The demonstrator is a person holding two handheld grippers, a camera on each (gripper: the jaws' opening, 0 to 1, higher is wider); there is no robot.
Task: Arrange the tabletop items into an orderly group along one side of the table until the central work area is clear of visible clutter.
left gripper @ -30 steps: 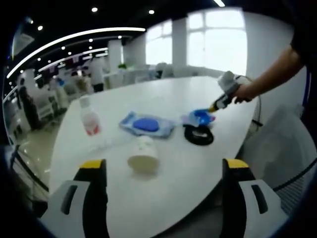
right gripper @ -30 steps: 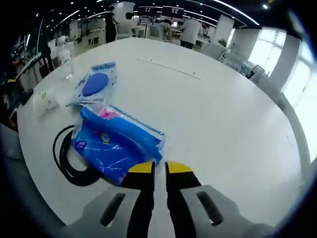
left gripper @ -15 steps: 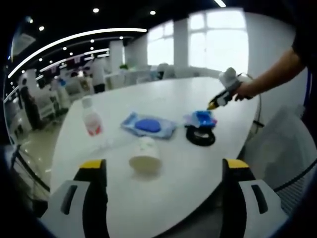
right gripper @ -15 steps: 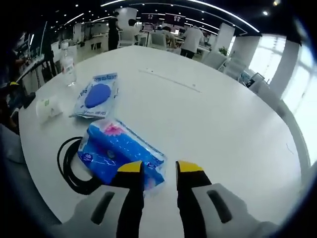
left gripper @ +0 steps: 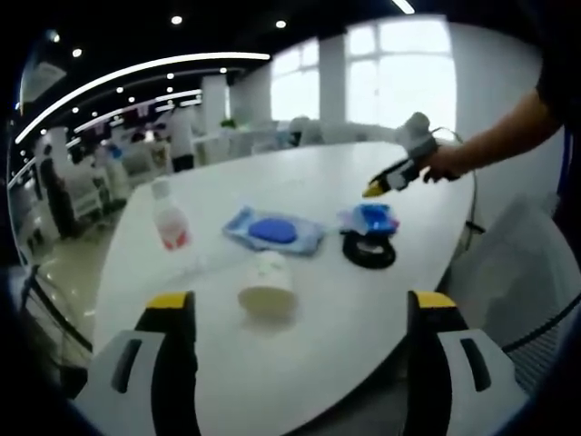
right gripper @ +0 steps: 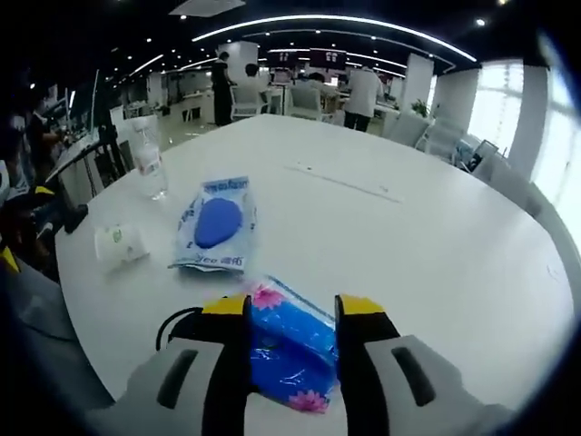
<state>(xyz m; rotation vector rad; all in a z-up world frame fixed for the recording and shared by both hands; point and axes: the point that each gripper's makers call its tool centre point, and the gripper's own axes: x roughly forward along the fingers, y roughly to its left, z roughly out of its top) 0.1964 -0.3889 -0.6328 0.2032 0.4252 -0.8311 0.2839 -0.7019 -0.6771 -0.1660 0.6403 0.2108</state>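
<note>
Presently, the right tongs (right gripper: 290, 313) hang above the blue, flower-printed plastic tissue pack (right gripper: 292, 343), jaws parted with the pack showing between them but apparently not gripped; the spacing suggests either a release or an approach. The pack lies partly over a black coiled cable (left gripper: 369, 252) near the edge of the white oval surface (right gripper: 408, 236). Beside them, along the same edge, rest a flat clear pouch with a blue oval pad inside (right gripper: 216, 223), a white paper cup lying on its side (right gripper: 121, 244), and an upright clear plastic bottle with a red label (left gripper: 166, 216). The left tongs (left gripper: 300, 313) stand wide and empty, short of the cup. The items already form a loose row near one side, leaving the far expanse bare.
</note>
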